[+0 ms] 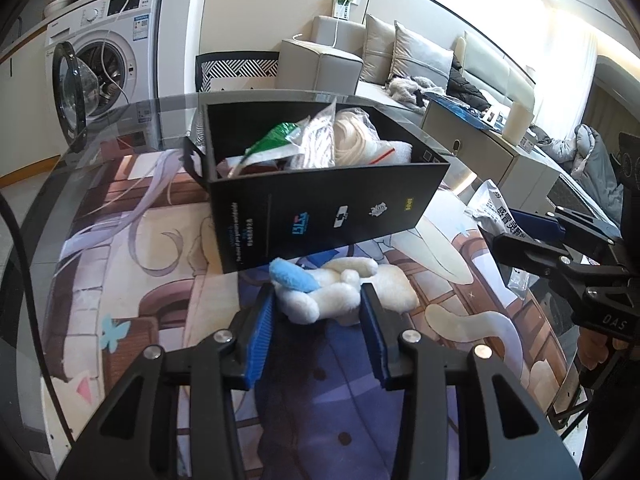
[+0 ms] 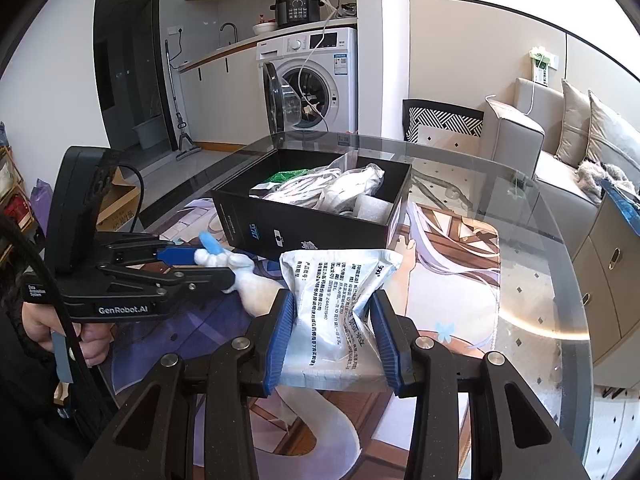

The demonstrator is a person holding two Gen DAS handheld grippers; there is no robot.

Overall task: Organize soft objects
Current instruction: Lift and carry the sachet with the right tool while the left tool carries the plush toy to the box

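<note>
Pointing steeply down at the table [image 1: 120,152], the left gripper [image 1: 318,300] is closed on a white plush [image 1: 320,300] (blue ear up), just in front of the black box [image 1: 320,208]. The right gripper [image 2: 334,304], angled down likewise, is clamped on a printed pouch [image 2: 340,288]. The left handle is wrapped by a hand [image 2: 86,330].

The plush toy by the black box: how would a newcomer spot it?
On the glass table, find the open black box. Just before its printed side lies the plush toy, between the left gripper pads. It alone is fluffy white with a blue ear.
</note>
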